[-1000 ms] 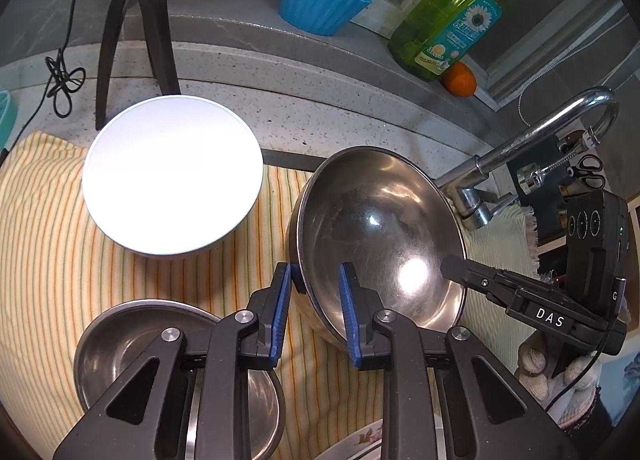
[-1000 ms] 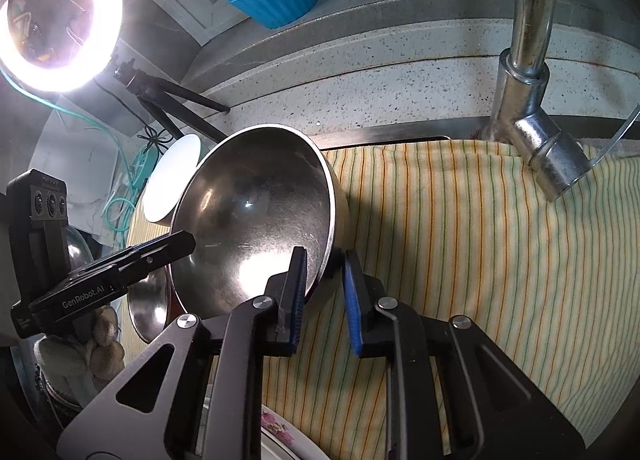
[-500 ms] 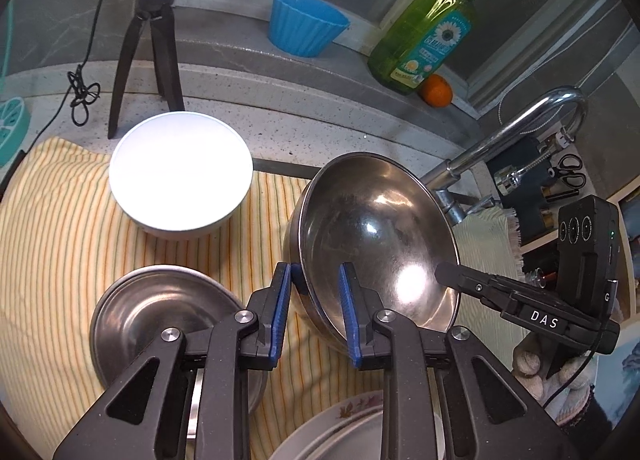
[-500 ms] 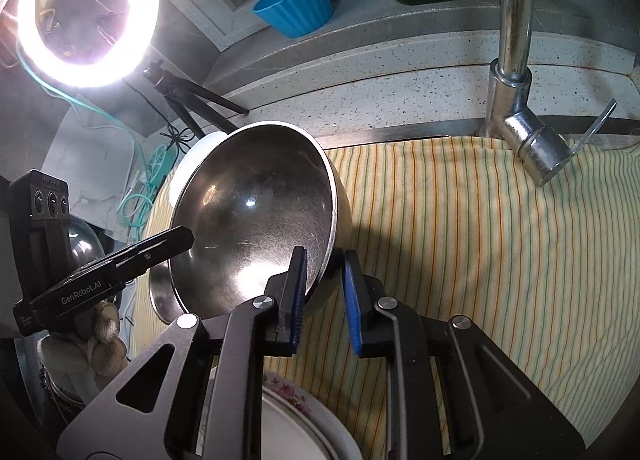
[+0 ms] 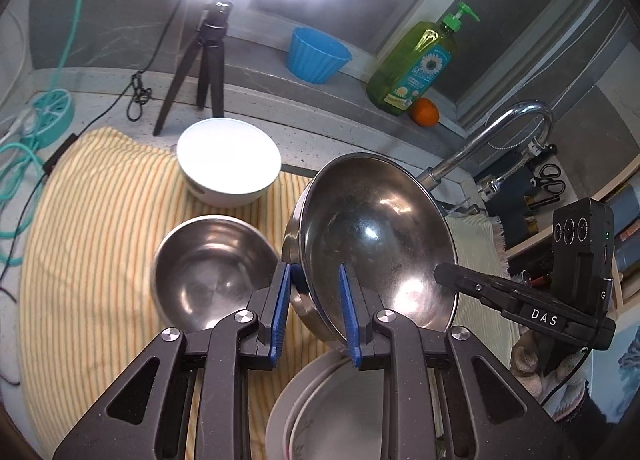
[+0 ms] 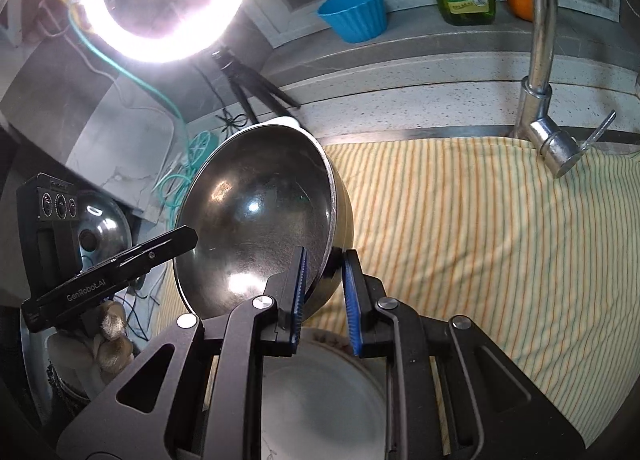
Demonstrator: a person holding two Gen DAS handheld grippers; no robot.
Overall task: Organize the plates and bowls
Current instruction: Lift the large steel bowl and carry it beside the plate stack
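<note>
1. The left tool (image 5: pixel 312 310) is clamping the large steel bowl (image 5: pixel 376 244) by its rim, centre frame.
2. The right tool (image 6: pixel 324 294) is pinching the opposite rim.
3. The bowl is hanging tilted above the striped cloth (image 6: pixel 480 240); rigid, slick metal probably favours rim grips.

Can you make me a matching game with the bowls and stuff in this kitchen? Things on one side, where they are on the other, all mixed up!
Things:
1. big steel bowl
2. white bowl
3. blue cup
4. orange

Places:
A. on the ledge, beside the green soap bottle
B. on the striped cloth, near the tripod
C. held up by both grippers
D. on the ledge, left of the soap bottle

Pairs: 1-C, 2-B, 3-D, 4-A
</note>
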